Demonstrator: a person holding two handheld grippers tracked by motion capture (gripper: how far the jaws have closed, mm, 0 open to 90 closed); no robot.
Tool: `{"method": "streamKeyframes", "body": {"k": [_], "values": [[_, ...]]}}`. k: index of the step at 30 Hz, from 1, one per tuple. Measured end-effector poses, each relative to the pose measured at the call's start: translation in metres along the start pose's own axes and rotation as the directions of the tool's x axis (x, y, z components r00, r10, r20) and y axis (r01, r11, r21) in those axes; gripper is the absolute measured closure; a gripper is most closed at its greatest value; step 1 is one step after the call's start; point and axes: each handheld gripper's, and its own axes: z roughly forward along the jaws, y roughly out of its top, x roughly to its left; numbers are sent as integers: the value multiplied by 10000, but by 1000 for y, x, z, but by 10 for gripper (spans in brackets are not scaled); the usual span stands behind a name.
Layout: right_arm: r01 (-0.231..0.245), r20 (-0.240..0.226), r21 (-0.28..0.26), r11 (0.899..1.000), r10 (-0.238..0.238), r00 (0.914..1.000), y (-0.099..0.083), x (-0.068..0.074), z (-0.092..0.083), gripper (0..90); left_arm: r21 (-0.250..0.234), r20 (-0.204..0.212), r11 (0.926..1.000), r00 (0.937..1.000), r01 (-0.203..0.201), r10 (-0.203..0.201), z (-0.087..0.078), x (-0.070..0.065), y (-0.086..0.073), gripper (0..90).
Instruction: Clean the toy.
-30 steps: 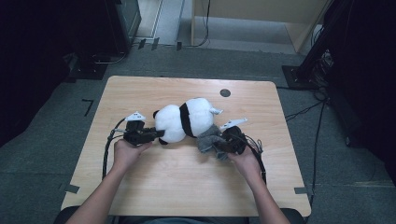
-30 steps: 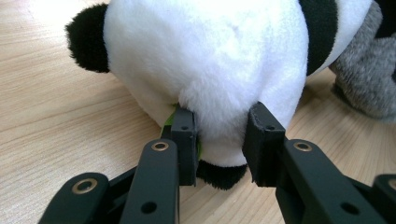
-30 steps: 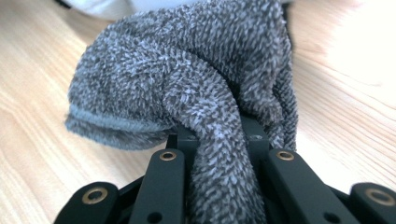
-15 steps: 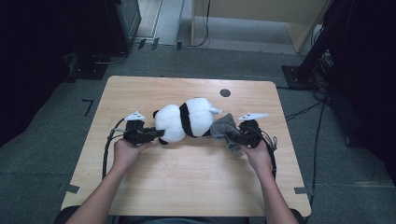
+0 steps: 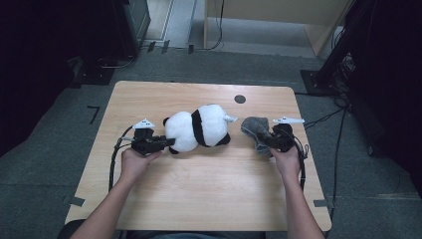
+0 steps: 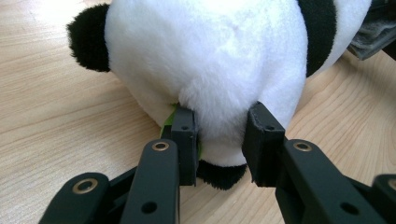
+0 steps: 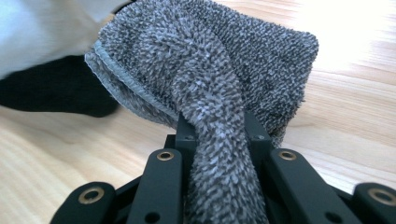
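Our left gripper [image 5: 166, 142] is pinched onto the low end of the plush panda [image 5: 196, 128], the black pads sunk into the white fur with a bit of green tag peeking out by one of them. Over on the other side, our right gripper [image 5: 268, 141] is clamped on a bunched fold of the grey towel [image 5: 255, 129], which sticks up between the jaws in the right gripper view and drapes forward from there.

The panda lies on its side in the middle of the wooden table [image 5: 209, 194], head end toward the towel. The towel sits near that end, apart from it in the high view, lying crumpled on the wood.

Handling-wise we'd guess both are light and totally floppy. The plush squashes under the pads, so a deep bite on a thick bit of stuffing should hold better than a pinch of loose fur. The towel is soft, nubby terry, not slippery at all, but it'll sag and trail, so grabbing a gathered fold like this beats a single edge.
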Motion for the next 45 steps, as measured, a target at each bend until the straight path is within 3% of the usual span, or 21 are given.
{"method": "streamKeyframes", "body": {"k": [4, 9, 11, 14, 17, 22, 25, 27, 33, 38, 41, 45], "values": [[-129, 134, -72, 9999, 130, 9998, 1, -3, 1, 750, -5, 14, 10000, 10000, 26, -26, 0, 0, 0, 693], [40, 434, 136, 9999, -46, 9990, 1, -6, 4, 750, -3, 17, 10000, 10000, 32, -32, 0, 0, 0, 697], [-95, 320, -68, 9999, 97, 9994, 2, -6, 2, 751, -1, 30, 10000, 10000, 52, -52, 0, 0, 0, 702], [-59, 132, -255, 9997, 62, 9999, 8, 4, -4, 753, -35, 101, 9998, 9998, 172, -171, 0, 0, 1, 710], [366, 270, -444, 9983, -355, 9990, 12, 19, -9, 753, 67, 118, 9999, 9999, 86, -87, -1, -2, 1, 721], [297, 252, 95, 9995, -299, 9992, 5, 20, 1, 753, -32, 207, 9999, 9997, 126, -125, -3, -7, -2, 720], [252, 100, -5, 9997, -252, 9996, 6, 23, 2, 753, -79, 244, 9998, 9995, 200, -198, -2, -8, -3, 720], [295, -3, -255, 9992, -295, 9996, 10, 29, 0, 753, -73, 426, 9996, 9987, 275, -271, -2, -12, -3, 720], [606, -112, -848, 9946, -618, 9980, 27, 51, -6, 759, 48, 329, 10000, 9995, -38, 36, 1, -25, -9, 718], [1009, -783, -1507, 9834, -1136, 9904, 47, 74, -18, 760, -80, 342, 10000, 9994, 20, -17, 1, -23, -9, 710], [1266, -1109, -1383, 9823, -1424, 9836, 54, 88, -10, 759, -105, 336, 9999, 9994, 6, -3, 1, -23, -9, 707], [1541, -925, -1044, 9825, -1639, 9821, 54, 96, 5, 761, -237, 456, 9997, 9990, -35, 45, 2, -20, -9, 683]]}}
